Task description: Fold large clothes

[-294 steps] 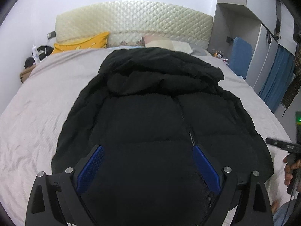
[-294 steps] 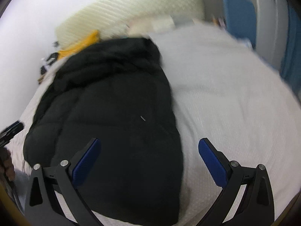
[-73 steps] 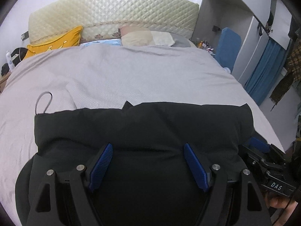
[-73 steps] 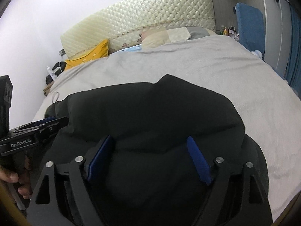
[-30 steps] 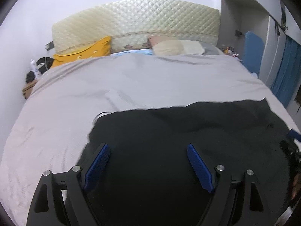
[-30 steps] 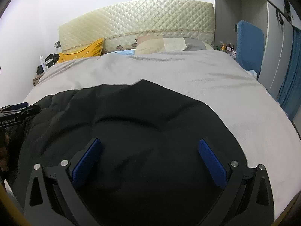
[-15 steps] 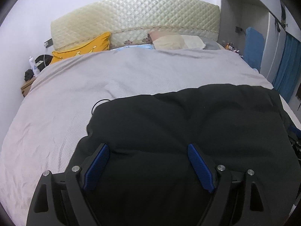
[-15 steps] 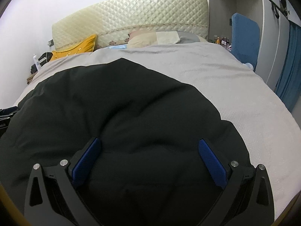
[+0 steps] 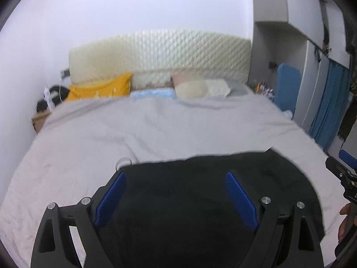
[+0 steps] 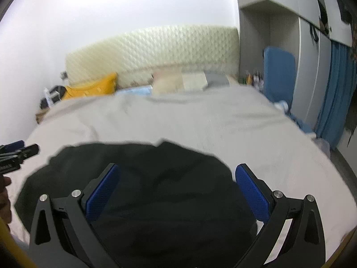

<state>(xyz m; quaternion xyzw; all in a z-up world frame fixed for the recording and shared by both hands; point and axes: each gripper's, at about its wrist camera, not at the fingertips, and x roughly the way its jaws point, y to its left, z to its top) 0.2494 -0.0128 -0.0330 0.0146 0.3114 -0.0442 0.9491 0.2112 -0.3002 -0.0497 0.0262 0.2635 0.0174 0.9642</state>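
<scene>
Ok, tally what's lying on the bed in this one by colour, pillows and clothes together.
Black: 1, the folded puffer jacket
Yellow: 1, the yellow pillow
Cream: 1, the cream pillow
Grey: 1, the grey pillow beside the cream one
Total: 4, all on the grey bedspread; a light blue patch by the headboard is too blurred to name.

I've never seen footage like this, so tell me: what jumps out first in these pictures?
A bulky black jacket, folded into a compact bundle, lies on the near end of a bed with a pale grey cover. Framing it in each view is an open claw with blue pads: the left claw and the right claw, both empty. Far back, a bright yellow pillow leans against the cream quilted headboard.
</scene>
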